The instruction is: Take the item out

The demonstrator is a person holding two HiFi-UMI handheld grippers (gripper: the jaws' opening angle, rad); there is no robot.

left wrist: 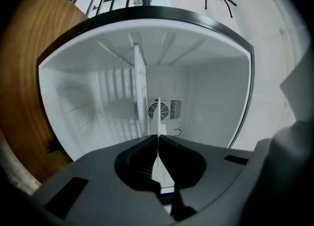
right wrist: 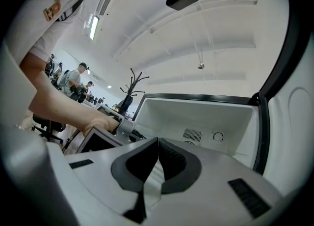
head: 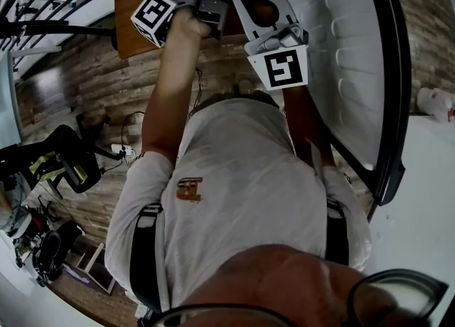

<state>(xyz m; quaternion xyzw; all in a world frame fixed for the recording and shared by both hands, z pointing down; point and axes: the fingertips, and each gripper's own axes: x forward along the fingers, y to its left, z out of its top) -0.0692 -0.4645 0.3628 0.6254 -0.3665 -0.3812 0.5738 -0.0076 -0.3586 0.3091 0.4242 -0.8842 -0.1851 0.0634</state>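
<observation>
Left tool [left wrist: 157, 137] pinches the shelf [left wrist: 141, 92] by its near edge at twelve o'clock — likely light, stiff, slick — right tool [right wrist: 157, 140] closed, empty.

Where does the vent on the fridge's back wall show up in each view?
Head view: not in it.
Left gripper view: the vent sits at the centre of the picture.
Right gripper view: the vent is just right of centre, left of a round dial.
Shared landmark: the black rim.

No readable text or numbers anywhere. Shirt logo [head: 189, 189] too blurry to read. Marker cube [head: 285, 67] shows only a square pattern.
</observation>
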